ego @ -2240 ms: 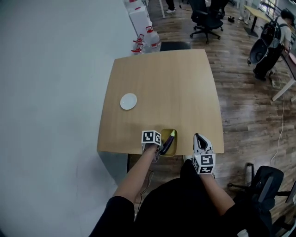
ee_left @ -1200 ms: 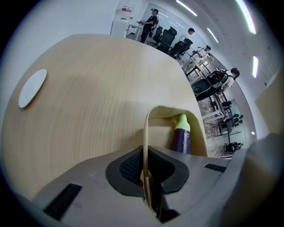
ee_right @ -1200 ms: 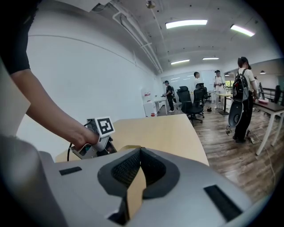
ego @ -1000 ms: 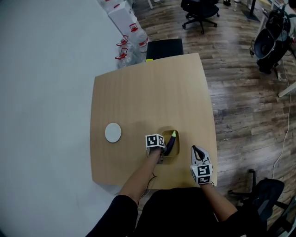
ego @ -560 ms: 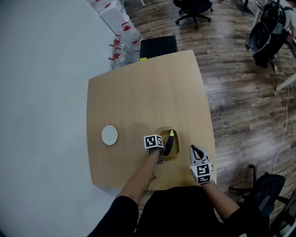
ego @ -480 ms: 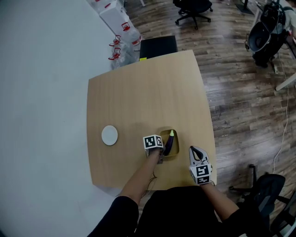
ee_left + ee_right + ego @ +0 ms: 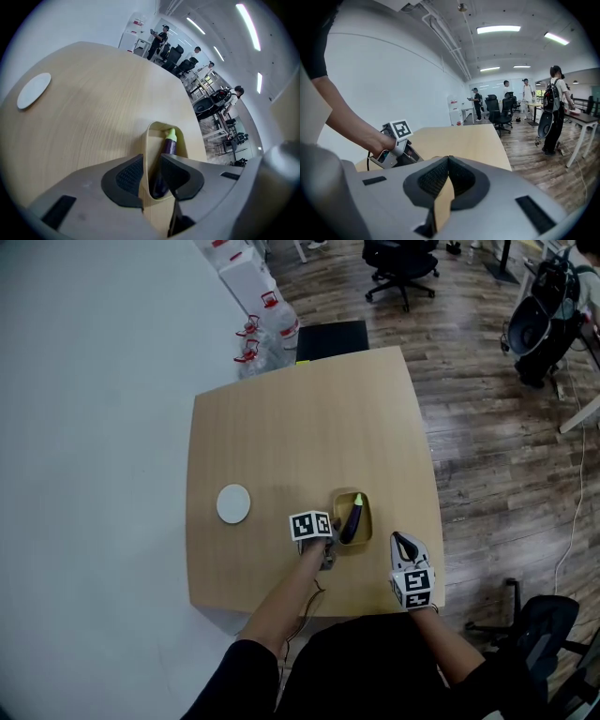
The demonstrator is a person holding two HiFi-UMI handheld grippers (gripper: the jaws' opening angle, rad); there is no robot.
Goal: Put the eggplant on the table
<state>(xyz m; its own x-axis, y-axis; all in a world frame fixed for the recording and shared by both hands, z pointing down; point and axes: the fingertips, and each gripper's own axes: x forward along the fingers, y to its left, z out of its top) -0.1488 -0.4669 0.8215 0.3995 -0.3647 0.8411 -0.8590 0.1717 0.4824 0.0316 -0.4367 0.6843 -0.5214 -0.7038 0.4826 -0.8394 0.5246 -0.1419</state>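
On the table (image 7: 300,427), left gripper (image 7: 151,174) pinches tray (image 7: 146,145) holding eggplant (image 7: 168,146), stem end away; right gripper (image 7: 448,177) closed.

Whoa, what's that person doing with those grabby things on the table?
A person is working at a wooden table with a gripper in each hand. The left gripper is closed on one wall of a small yellow tray. The eggplant lies inside that tray, not yet out on the table. The right gripper is shut and empty, held by the table's near edge, right of the tray. A small white plate sits apart on the left.
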